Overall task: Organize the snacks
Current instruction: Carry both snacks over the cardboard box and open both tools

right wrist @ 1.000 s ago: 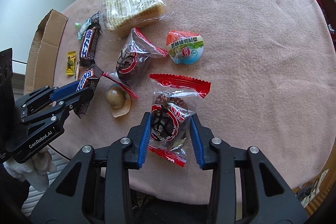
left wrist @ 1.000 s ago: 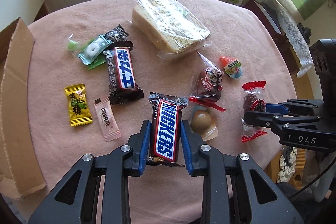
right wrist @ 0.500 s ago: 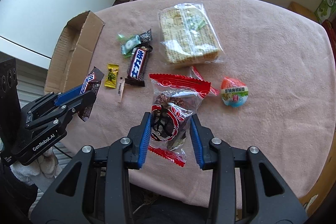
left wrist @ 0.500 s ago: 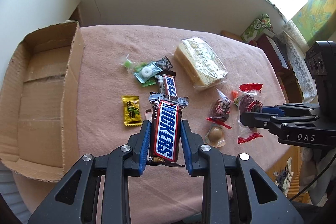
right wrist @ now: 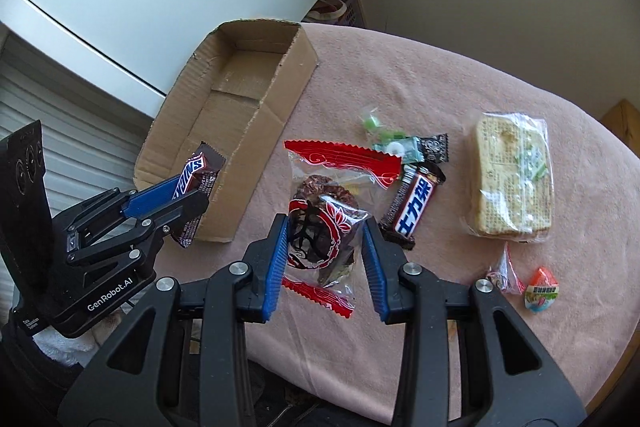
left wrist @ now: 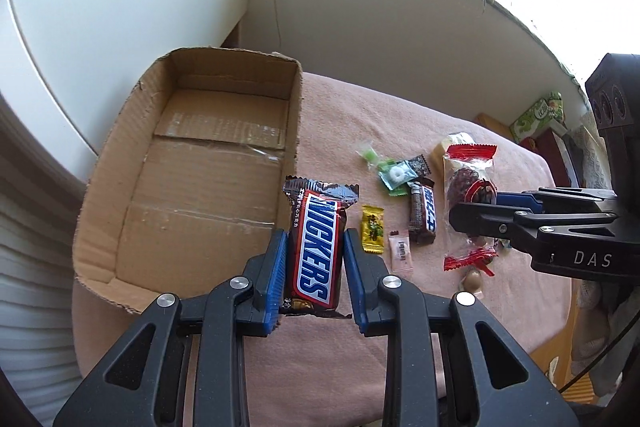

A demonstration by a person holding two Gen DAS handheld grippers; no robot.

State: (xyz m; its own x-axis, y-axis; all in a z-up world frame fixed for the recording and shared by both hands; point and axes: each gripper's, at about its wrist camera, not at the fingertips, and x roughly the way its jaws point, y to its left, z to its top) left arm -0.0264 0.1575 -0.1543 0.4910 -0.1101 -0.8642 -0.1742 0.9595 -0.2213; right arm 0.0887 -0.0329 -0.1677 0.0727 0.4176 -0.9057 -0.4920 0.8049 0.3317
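My left gripper (left wrist: 314,247) is shut on a Snickers bar (left wrist: 316,247) and holds it above the table, just right of the open cardboard box (left wrist: 192,179). In the right wrist view the same bar (right wrist: 196,179) hangs beside the box's near right wall (right wrist: 280,95). My right gripper (right wrist: 324,239) is shut on a clear red-edged bag of dark dried fruit (right wrist: 324,223), lifted over the pink tablecloth (right wrist: 440,75); the bag also shows in the left wrist view (left wrist: 468,187).
On the cloth lie a second chocolate bar (right wrist: 414,203), green and black candies (right wrist: 400,147), wrapped bread (right wrist: 512,179), a yellow candy (left wrist: 372,227), a pink sachet (left wrist: 400,251), a brown sweet (left wrist: 472,271) and an orange-topped jelly cup (right wrist: 542,289). The box inside is bare.
Both grippers have risen from the table with their snacks and moved left toward the cardboard box, which now fills more of both views.
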